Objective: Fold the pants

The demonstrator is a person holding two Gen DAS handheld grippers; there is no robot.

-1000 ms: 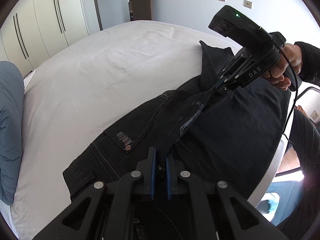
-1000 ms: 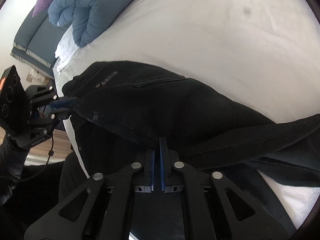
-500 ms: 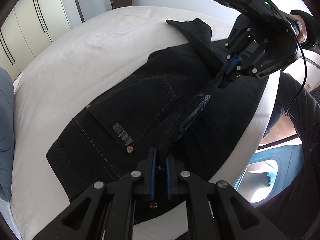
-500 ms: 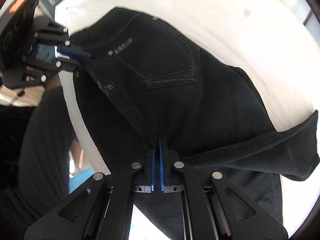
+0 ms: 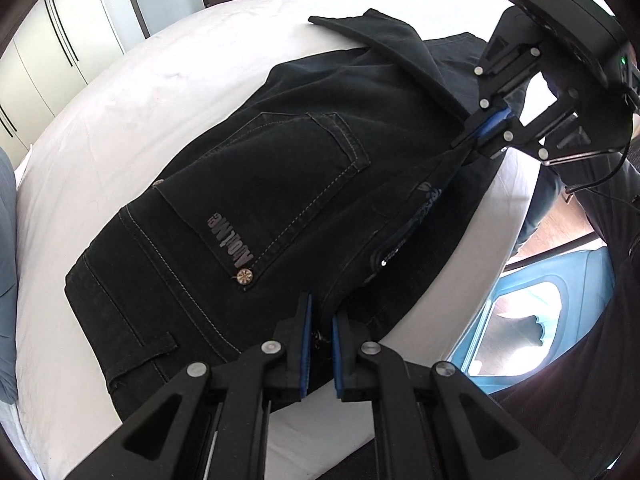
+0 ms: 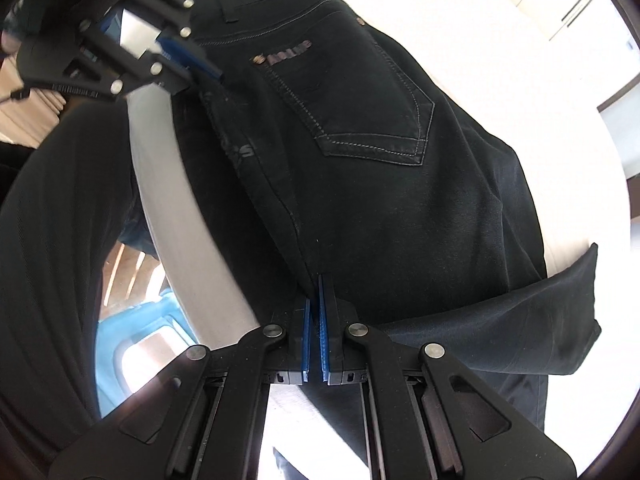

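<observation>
Black jeans (image 5: 280, 184) lie on a white bed (image 5: 120, 112), back pocket up, folded lengthwise. My left gripper (image 5: 319, 320) is shut on the waistband end at the near edge of the bed. My right gripper (image 6: 317, 300) is shut on the jeans' folded edge lower down, near the seat seam; it also shows in the left wrist view (image 5: 486, 130). The left gripper shows at top left of the right wrist view (image 6: 192, 60). The jeans (image 6: 380, 168) hang slightly between both grippers. A loose leg end (image 6: 540, 328) lies folded over at the right.
White wardrobe doors (image 5: 60, 52) and a door stand beyond the bed. A grey-blue pillow (image 5: 6, 272) lies at the far left. The bed edge (image 6: 168, 184) is near me, with a blue tub (image 5: 532, 312) on the floor below it.
Both grippers have lifted and drawn the jeans toward the near bed edge. The jeans now lie flatter, with the back pocket turned fully up.
</observation>
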